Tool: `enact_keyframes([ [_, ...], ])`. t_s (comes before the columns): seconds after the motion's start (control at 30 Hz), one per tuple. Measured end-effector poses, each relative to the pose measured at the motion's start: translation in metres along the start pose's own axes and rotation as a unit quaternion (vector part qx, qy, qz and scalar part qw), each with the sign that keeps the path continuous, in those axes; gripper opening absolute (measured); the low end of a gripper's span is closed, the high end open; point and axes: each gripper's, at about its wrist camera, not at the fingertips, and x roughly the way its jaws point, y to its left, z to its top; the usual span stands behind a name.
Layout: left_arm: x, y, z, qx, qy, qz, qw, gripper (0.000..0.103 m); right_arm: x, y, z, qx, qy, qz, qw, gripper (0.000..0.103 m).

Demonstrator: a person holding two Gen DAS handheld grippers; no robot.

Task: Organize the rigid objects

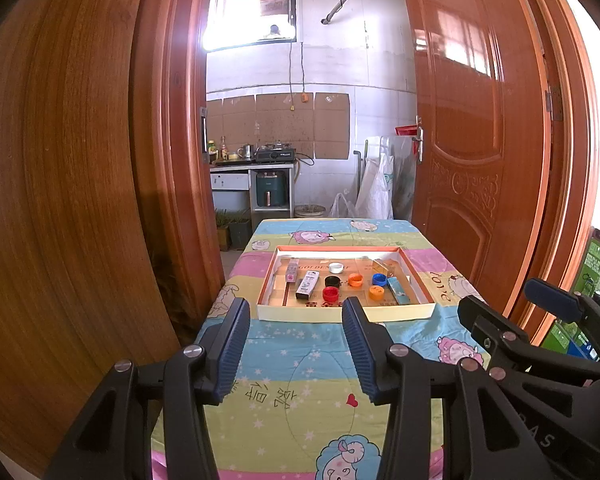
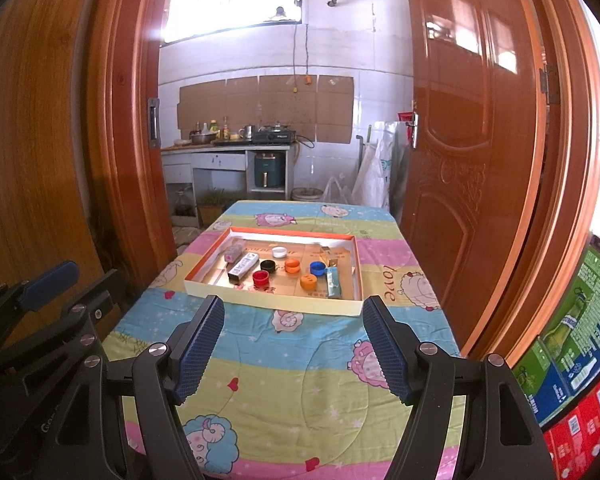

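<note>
Two grippers hang over the near quilt, left gripper [image 1: 296,344] and right gripper [image 2: 294,346], jaws apart and empty. Mid-frame, the tray [image 2: 260,300] holds bottle caps [image 2: 261,278] and small boxes [image 2: 242,267], with bare quilt [image 2: 284,376] between its near edge and the fingertips.

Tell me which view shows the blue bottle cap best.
Right wrist view: the blue bottle cap sits unobstructed in the tray, open side showing. The left wrist view shows it too, slightly smaller, near a tong tip.
</note>
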Motion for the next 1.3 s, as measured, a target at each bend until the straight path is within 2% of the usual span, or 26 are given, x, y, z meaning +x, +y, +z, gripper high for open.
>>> enact_keyframes([
  [1.3,-0.0026,0.0016,-0.0039,-0.001,0.003,-0.001,1.0,0.048,-0.0014,0.001,-0.0008,0.0,-0.002,-0.001,1.0,0.074],
])
